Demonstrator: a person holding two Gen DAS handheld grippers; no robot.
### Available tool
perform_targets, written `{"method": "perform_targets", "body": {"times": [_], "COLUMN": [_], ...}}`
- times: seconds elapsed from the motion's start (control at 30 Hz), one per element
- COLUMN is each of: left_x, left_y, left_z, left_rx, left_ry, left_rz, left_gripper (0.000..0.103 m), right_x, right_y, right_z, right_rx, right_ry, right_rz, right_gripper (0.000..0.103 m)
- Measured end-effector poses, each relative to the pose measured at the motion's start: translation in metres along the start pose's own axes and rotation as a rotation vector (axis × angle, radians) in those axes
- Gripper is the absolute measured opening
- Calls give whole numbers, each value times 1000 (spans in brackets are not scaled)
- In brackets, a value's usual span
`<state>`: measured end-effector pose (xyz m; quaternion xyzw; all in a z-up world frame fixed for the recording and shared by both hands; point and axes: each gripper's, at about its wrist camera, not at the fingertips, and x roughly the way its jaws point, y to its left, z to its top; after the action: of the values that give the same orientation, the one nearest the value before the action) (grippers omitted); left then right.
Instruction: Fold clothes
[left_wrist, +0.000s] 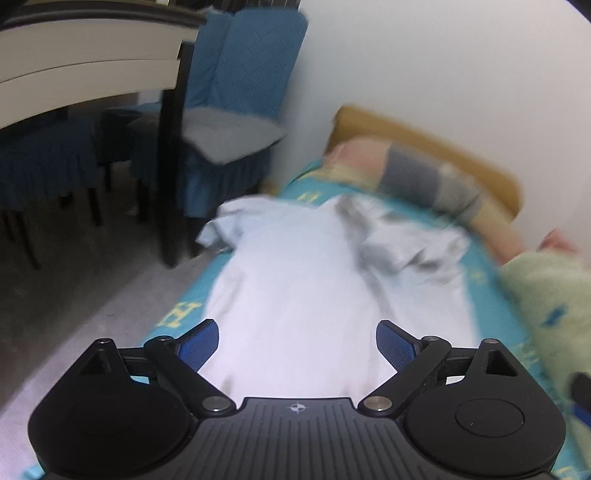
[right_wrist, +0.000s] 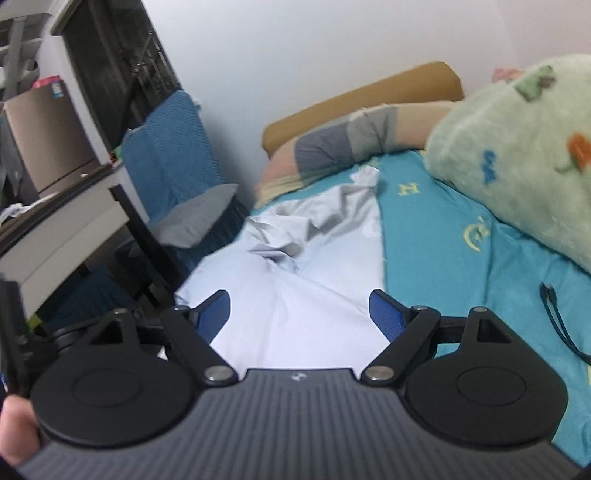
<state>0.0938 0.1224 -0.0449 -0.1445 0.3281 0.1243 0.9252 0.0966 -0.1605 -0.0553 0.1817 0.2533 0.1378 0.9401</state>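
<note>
Lying spread along the middle of both frames, a pale white T-shirt (left_wrist: 295, 288) rests on a turquoise bedsheet (right_wrist: 436, 236), its far end bunched into grey-shadowed wrinkles near the head of the bed. The sheet carries yellow printed motifs; one in the upper centre of the right wrist view reads as a letter "H" (right_wrist: 409, 189), and another yellow mark beside it is too distorted to read. A similar yellow "H" shape shows at the sheet's lower left edge in the left wrist view.

The left gripper (left_wrist: 297, 345) hovers over the near end of the shirt with its blue-padded fingers (left_wrist: 201, 345) spread wide and nothing between them. The right gripper (right_wrist: 300, 317) is likewise wide apart and empty, its blue pads (right_wrist: 388, 317) framing the shirt's near hem; a hand (right_wrist: 16, 432) grips the tool at the lower left corner.

A mustard-yellow headboard (right_wrist: 362, 96) sits against the white wall, with a striped pillow (right_wrist: 343, 142) in front of it. A fluffy green blanket (right_wrist: 517, 147) with small coloured figures fills the right side. A dark cord (right_wrist: 561, 321) lies on the sheet at the right edge. Left of the bed stands a chair with a blue cover (left_wrist: 251, 62) and a grey cushion (left_wrist: 229, 133), next to a white-edged table (left_wrist: 88, 70). A cardboard box (right_wrist: 48, 136) sits in the upper left of the right wrist view.
</note>
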Motion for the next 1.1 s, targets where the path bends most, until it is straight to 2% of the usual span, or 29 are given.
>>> {"method": "perform_targets", "body": {"times": [0.07,0.17,0.3,0.37,0.43,0.5,0.63,0.73,0.83,0.87,0.9,0.97,1.1], "left_x": [19,48,98,125,147,170,220,253,279,286,291,289,259], "left_y": [6,17,53,73,87,93,104,113,119,120,117,105,65], "left_z": [5,18,36,42,47,55,73,87,99,103,107,118,142], "left_rx": [-39,-97,-314,-444,-537,-571,-654,-680,-663,-635,-586,-484,-301], "left_ry": [34,30,67,82,39,-3,-25,-8,22,33,41,21,-74], "left_rz": [18,59,21,-28,-85,-96,-126,-104,-70,-56,-39,-7,35], "left_gripper": [93,93,93,93,94,98,99,93,73,59,37,12,7], "right_x": [7,14,31,40,50,60,86,109,126,130,130,128,126], "right_y": [-6,-16,-25,-27,-29,-28,-23,-23,-27,-29,-31,-33,-38], "right_z": [-4,-10,-13,-14,-14,-13,-18,-26,-30,-32,-31,-29,-25], "right_rx": [11,49,92,88,81,50,-28,-47,-39,-31,-22,-3,35], "right_ry": [15,23,27,28,25,1,-27,2,27,34,31,23,8], "right_rz": [-25,-35,-43,-45,-49,-5,59,68,61,59,58,56,53], "right_gripper": [84,84,84,84,84,84,84,84,84,84,84,84,83]}}
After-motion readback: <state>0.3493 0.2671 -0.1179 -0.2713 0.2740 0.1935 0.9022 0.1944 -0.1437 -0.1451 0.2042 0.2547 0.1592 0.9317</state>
